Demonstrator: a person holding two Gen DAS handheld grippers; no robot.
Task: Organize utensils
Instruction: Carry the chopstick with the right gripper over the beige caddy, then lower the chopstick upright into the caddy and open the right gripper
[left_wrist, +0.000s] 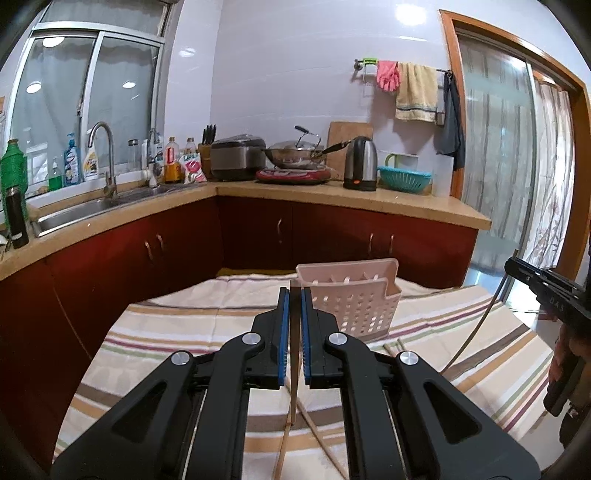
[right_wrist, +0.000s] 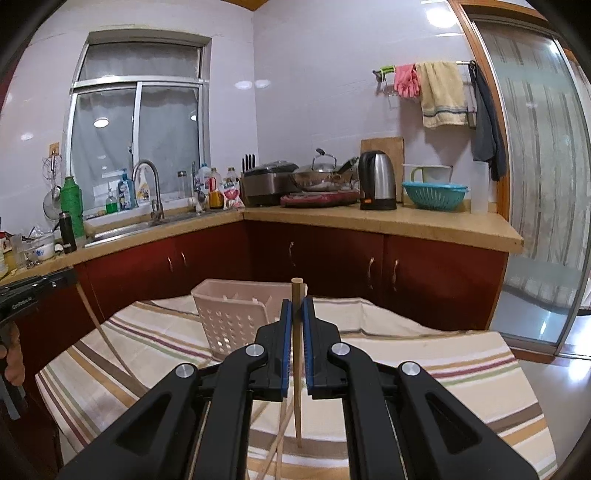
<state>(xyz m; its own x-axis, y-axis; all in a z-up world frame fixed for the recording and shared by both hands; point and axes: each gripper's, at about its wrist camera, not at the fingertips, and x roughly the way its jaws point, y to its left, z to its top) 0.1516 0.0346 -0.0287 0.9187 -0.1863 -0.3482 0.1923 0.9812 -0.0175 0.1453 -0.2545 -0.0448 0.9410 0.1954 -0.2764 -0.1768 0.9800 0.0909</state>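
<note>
A pink perforated utensil basket (left_wrist: 354, 295) stands on the striped tablecloth (left_wrist: 184, 332); it also shows in the right wrist view (right_wrist: 232, 317). My left gripper (left_wrist: 294, 295) is shut on a wooden chopstick (left_wrist: 294, 369), held upright just left of the basket. My right gripper (right_wrist: 297, 306) is shut on another wooden chopstick (right_wrist: 297, 369), upright just right of the basket. Loose chopsticks (left_wrist: 317, 435) lie on the cloth below the left gripper, and some (right_wrist: 277, 435) below the right gripper. The right gripper (left_wrist: 546, 291) shows at the right edge of the left wrist view.
The table sits in front of red cabinets (left_wrist: 332, 236) under an L-shaped counter (left_wrist: 369, 195). On the counter stand a kettle (left_wrist: 360, 162), a wok (left_wrist: 295, 153), a rice cooker (left_wrist: 236, 157), a teal colander (left_wrist: 404, 179) and a sink (left_wrist: 85, 210). More chopsticks (left_wrist: 391, 347) lie by the basket.
</note>
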